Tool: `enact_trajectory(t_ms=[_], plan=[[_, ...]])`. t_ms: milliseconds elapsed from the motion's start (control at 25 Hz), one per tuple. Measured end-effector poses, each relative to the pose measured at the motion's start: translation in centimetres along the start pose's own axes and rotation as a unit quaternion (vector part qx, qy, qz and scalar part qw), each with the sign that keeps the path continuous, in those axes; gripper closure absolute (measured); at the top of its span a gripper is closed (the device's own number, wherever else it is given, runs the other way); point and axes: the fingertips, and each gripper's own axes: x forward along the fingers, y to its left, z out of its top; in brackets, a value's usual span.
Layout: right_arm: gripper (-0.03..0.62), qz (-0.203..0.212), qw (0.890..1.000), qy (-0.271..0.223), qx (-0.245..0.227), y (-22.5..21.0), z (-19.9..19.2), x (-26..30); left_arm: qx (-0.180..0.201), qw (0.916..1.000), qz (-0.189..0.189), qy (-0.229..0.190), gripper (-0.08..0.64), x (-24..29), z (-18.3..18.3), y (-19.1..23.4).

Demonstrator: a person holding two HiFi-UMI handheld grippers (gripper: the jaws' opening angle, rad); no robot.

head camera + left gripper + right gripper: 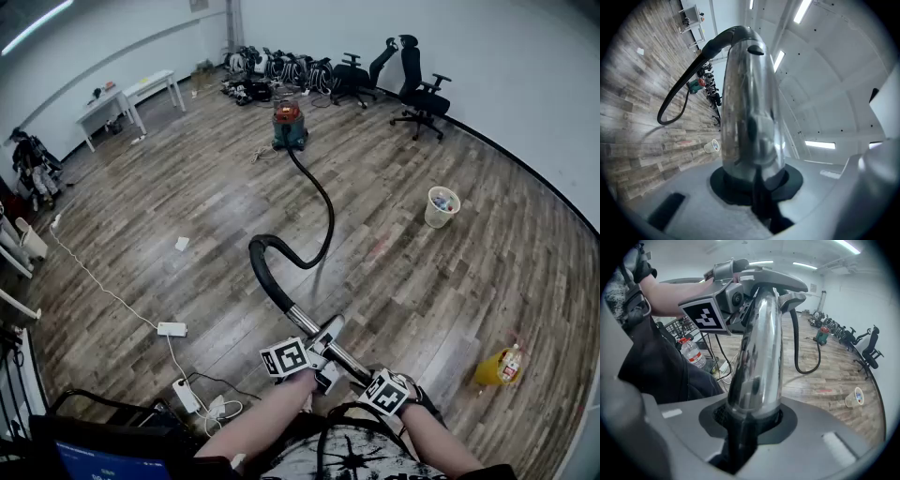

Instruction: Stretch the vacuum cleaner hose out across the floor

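Observation:
A red-and-teal vacuum cleaner (289, 127) stands far across the wood floor. Its black hose (324, 204) snakes toward me, loops back at a bend (262, 259) and joins a chrome wand (322, 338). Both grippers clamp that wand close to my body. My left gripper (314, 352) holds it nearer the hose, and my right gripper (375, 381) holds it lower down. In the left gripper view the chrome wand (750, 103) fills the jaws of the left gripper (752, 183), with the hose (674, 101) arcing beyond. In the right gripper view the right gripper (750, 419) grips the wand (759, 357).
A white bucket (441, 206) stands to the right of the hose and a yellow jug (495, 367) at the near right. Office chairs (422, 94) and stored gear line the far wall; white tables (127, 98) are far left. A power strip (172, 329) with cables lies near left.

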Motion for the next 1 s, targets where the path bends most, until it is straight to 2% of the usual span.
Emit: enact_trajectory(t_ms=[160, 400, 640, 1000], plan=[[0.489, -0.009, 1.0, 0.014, 0.002, 1.4, -5.0, -2.6, -0.009, 0.9999, 0.005, -0.001, 0.506, 0.5, -5.2, -1.6], [0.491, 0.0, 1.0, 0.012, -0.001, 4.6, -9.6, -4.3, -0.01, 0.9997, 0.02, -0.006, 0.506, -0.8, -10.5, -3.3], [0.489, 0.008, 1.0, 0.007, 0.001, 6.1, -12.1, -4.9, -0.008, 0.9995, 0.032, -0.004, 0.505, -1.3, -13.4, -3.7], [0.489, -0.008, 1.0, 0.007, 0.022, 8.2, -13.5, -5.2, -0.01, 0.9995, 0.024, 0.016, 0.505, -2.3, -15.7, -4.4]])
